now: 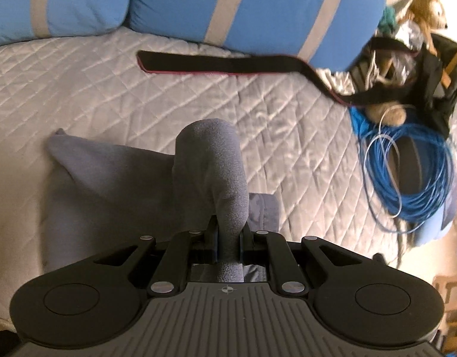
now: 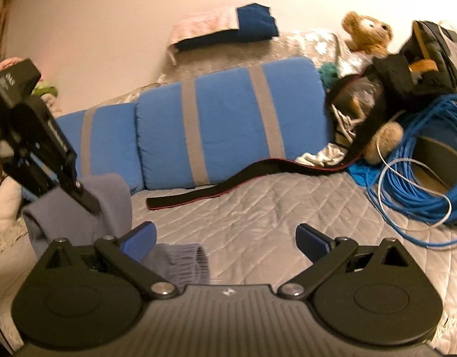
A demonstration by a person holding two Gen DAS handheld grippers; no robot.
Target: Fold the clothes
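The left tool (image 1: 228,238) is pinching a fold of the soft grey-blue fleece garment (image 1: 109,178), its jaws pressed nearly together on the cloth. The garment is lying on the pale quilted bed cover (image 1: 198,89), at about seven o'clock in the left wrist view, one part draping up over the tool. The right tool (image 2: 225,242) is hanging with jaws spread, holding nothing; a ribbed cuff (image 2: 184,260) is lying just below its left pad. Folding seems to be partway: one fold is being carried over, the rest is still bunched. At two o'clock a black open bag (image 1: 436,71) is holding a tan plush toy (image 1: 427,6), beside a blue cable coil (image 1: 407,178).
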